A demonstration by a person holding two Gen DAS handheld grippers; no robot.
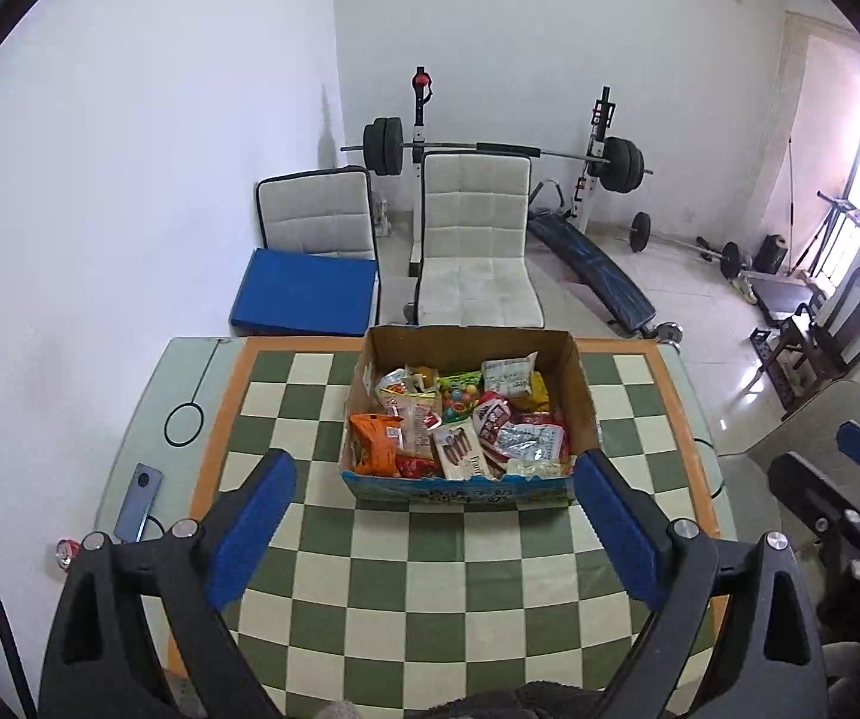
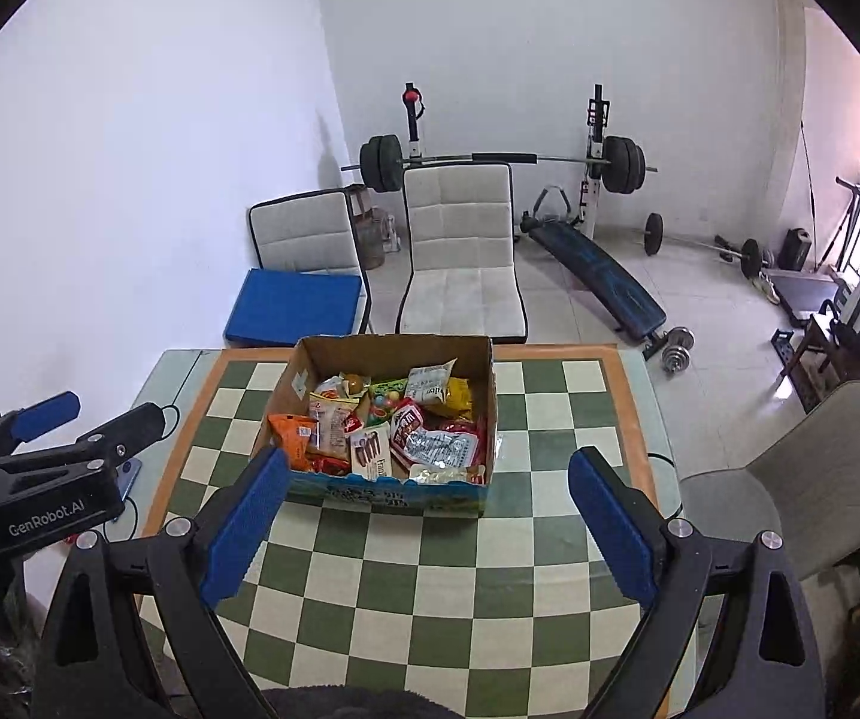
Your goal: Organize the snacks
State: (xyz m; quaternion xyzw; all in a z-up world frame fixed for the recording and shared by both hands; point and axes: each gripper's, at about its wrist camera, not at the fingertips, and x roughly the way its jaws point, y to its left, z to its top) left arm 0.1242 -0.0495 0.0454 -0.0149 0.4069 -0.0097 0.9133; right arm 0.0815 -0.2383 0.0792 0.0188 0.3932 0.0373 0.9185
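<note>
Snacks (image 1: 460, 419) all sit piled in the cardboard box (image 1: 583, 383) at mid-frame on the checkered desk (image 1: 430, 569), none left loose, so it looks about finished, with left claw (image 1: 433, 530) and right claw (image 2: 427, 524) both spread wide, empty.

I see a matt cardboard box (image 1: 577, 371), glossy plastic snack packets (image 1: 460, 425), and ribbed blue pads (image 1: 253, 530).

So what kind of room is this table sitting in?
Most likely a room in a home that doubles as a gym: a black barbell on a white rack and a dark slanted exercise bench stand behind two white padded chairs, with a cardboard box of snack packets on the checkered table.
</note>
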